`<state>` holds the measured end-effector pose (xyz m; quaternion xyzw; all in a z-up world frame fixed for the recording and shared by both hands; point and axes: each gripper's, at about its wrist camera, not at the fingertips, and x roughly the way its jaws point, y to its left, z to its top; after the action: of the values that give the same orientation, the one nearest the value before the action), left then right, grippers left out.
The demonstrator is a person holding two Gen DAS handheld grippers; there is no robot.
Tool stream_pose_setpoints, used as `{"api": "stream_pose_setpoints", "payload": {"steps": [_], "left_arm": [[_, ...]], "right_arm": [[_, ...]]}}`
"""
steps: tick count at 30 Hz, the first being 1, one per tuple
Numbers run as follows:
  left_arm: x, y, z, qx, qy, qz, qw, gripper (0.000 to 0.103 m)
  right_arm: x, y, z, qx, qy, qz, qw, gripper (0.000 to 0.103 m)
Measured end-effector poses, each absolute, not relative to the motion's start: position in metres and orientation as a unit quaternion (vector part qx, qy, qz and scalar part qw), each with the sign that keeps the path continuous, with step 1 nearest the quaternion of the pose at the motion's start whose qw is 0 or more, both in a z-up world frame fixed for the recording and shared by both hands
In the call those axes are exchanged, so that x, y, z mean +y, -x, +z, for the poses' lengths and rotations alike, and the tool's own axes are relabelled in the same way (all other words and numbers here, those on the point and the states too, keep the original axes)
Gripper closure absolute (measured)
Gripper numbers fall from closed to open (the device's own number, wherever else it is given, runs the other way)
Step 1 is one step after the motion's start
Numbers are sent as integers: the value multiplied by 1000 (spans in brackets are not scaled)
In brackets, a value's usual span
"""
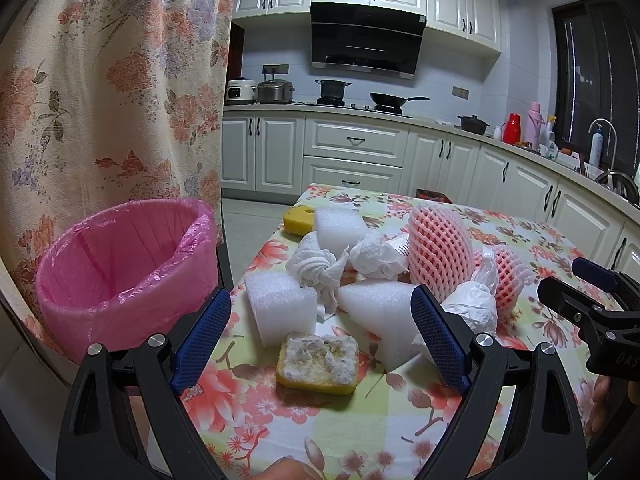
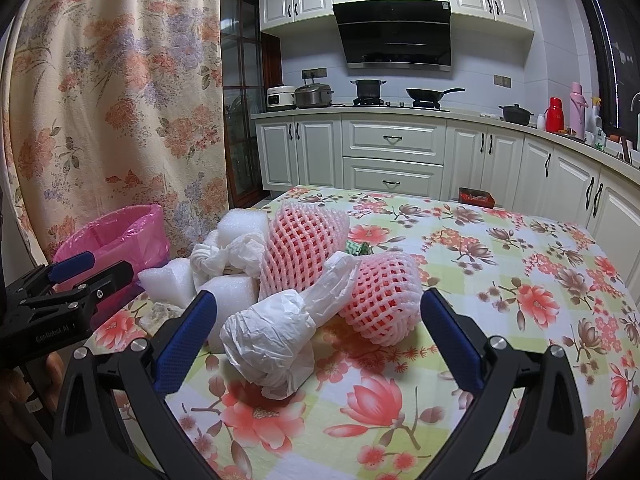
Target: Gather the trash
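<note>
Trash lies piled on the floral tablecloth (image 1: pixel 360 412): white foam pieces (image 1: pixel 280 308), crumpled paper towels (image 1: pixel 316 268), two pink foam fruit nets (image 1: pixel 436 256), a knotted white plastic bag (image 2: pixel 272 340) and a dirty yellow sponge (image 1: pixel 318 362). A pink-lined bin (image 1: pixel 124 264) stands left of the table. My left gripper (image 1: pixel 320 320) is open and empty, just above the sponge. My right gripper (image 2: pixel 318 320) is open and empty, its fingers on either side of the plastic bag and the near net (image 2: pixel 384 300).
A second yellow sponge (image 1: pixel 298 220) lies at the pile's far edge. A floral curtain (image 1: pixel 112 80) hangs behind the bin. Kitchen cabinets and a counter with pots run along the back and right. A small red box (image 2: pixel 476 196) sits past the table's far edge.
</note>
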<state>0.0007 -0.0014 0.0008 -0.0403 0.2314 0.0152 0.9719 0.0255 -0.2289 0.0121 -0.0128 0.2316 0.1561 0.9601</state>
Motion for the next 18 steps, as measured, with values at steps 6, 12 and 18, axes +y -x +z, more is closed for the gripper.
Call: {"api": "stream_pose_setpoints", "payload": {"steps": [6,12,18], "left_arm": [[-1,0,1,230,40,14,972,17],[-1,0,2,230,40,14,972,17],[-2,-1,3,231,40,14,972,17]], "right_arm": [[-230,-26,12,231,13,156,960,5],[-229,-26,12,231,13,156,960,4],[-230,-26,12,231,13,156,960,4]]}}
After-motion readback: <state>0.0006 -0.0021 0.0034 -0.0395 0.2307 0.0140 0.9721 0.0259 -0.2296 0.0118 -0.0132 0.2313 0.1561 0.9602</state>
